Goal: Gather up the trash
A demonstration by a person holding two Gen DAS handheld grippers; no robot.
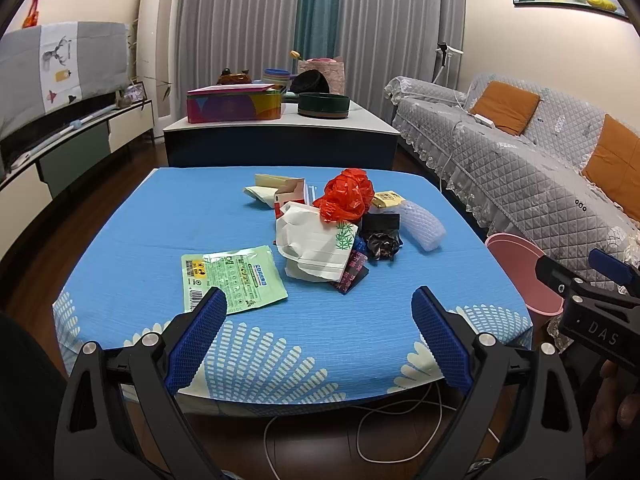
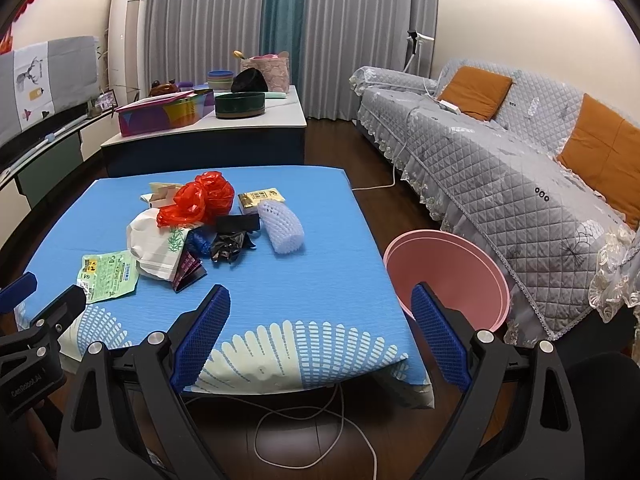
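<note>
A heap of trash lies mid-table on the blue cloth: a green packet, a white paper bag, a red plastic bag, a black crumpled wrapper, a white foam net, a yellow sachet. A pink bin stands on the floor right of the table. My left gripper is open and empty over the table's near edge, close to the green packet. My right gripper is open and empty over the near right corner, next to the bin.
A grey covered sofa with orange cushions runs along the right. A coffee table with boxes and bowls stands behind. A TV cabinet is on the left. A white cable lies on the floor under the near edge.
</note>
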